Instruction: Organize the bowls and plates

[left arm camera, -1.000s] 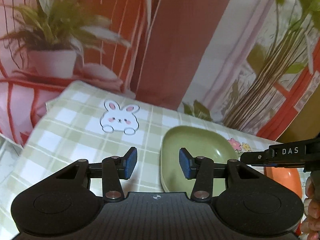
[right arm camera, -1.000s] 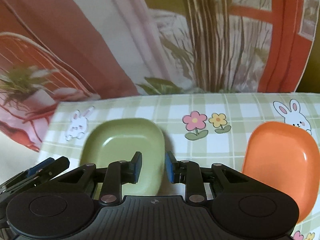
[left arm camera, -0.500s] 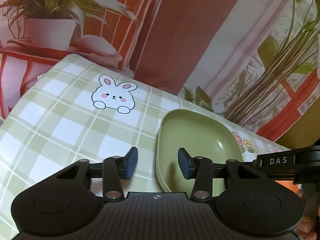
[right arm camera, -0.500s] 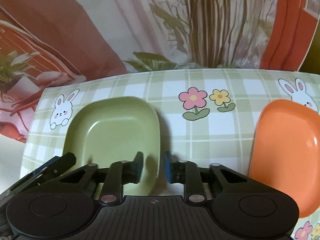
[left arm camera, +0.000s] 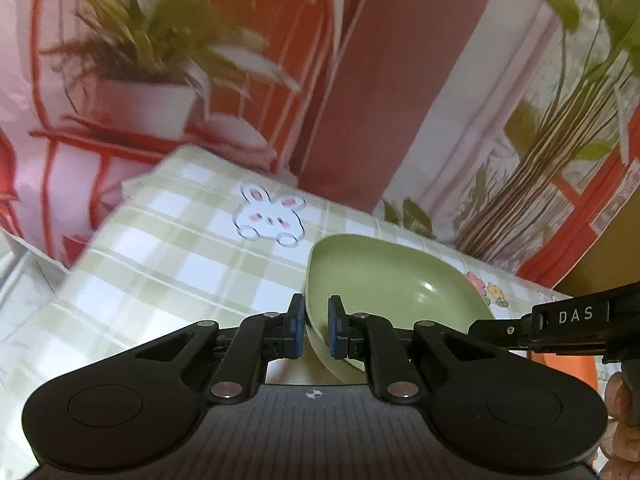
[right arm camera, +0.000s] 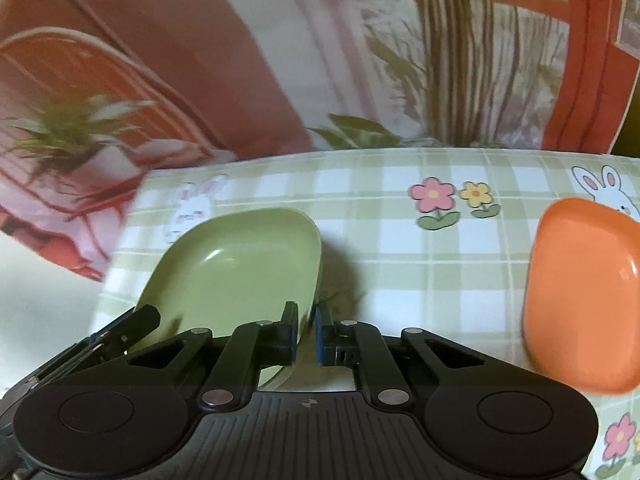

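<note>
A green plate is tilted up off the checked tablecloth. My left gripper is shut on its left rim. My right gripper is shut on its right rim, and the plate shows lifted there too. An orange plate lies on the cloth to the right, apart from both grippers; a sliver of it shows in the left wrist view. The right gripper's body shows at the right of the left wrist view.
The tablecloth has rabbit and flower prints. A printed backdrop with plants and curtains stands behind the table's far edge. The table's left edge is close to the green plate.
Both grippers have closed on the green plate's opposite rims. The plate has tilted and come up off the cloth.
</note>
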`<action>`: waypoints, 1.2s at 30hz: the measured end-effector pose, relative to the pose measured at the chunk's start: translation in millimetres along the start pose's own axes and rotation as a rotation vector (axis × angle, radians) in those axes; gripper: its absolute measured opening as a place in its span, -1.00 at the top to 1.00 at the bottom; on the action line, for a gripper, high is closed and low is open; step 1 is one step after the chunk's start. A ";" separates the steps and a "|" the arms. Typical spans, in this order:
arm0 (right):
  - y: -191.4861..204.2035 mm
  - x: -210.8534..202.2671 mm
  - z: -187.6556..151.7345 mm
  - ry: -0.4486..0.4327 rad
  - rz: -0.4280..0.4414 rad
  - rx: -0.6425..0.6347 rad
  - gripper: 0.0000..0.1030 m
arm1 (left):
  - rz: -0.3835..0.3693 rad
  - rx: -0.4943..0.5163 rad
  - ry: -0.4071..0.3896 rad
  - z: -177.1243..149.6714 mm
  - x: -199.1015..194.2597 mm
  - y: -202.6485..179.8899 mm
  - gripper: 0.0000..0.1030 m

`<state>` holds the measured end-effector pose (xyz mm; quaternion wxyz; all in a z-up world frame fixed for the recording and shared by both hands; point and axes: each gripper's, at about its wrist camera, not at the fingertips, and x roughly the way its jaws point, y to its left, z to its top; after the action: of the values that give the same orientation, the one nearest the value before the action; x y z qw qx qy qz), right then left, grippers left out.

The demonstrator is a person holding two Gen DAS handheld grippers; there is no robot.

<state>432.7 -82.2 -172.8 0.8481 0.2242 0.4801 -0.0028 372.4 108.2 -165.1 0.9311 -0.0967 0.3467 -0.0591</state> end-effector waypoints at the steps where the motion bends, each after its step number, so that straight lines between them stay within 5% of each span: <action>1: 2.9 -5.8 -2.6 -0.004 0.012 -0.002 0.84 | 0.007 0.006 -0.011 0.9 -10.5 0.0 0.75; 17: -10.9 -132.7 -68.5 -0.115 0.172 0.003 0.83 | 0.024 0.063 -0.129 -32.0 -152.4 -50.3 0.73; 29: -60.5 -200.0 -123.2 -0.143 0.211 0.035 0.82 | 0.007 0.085 -0.140 -79.0 -206.0 -105.2 0.73; 36: -93.0 -214.6 -169.9 -0.141 0.155 0.014 0.81 | -0.039 0.073 -0.086 -118.8 -207.6 -122.0 0.74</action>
<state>158.4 -146.0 -107.4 0.8759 0.2659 0.4002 0.0435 132.8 9.6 -94.5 0.9468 -0.0718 0.3018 -0.0856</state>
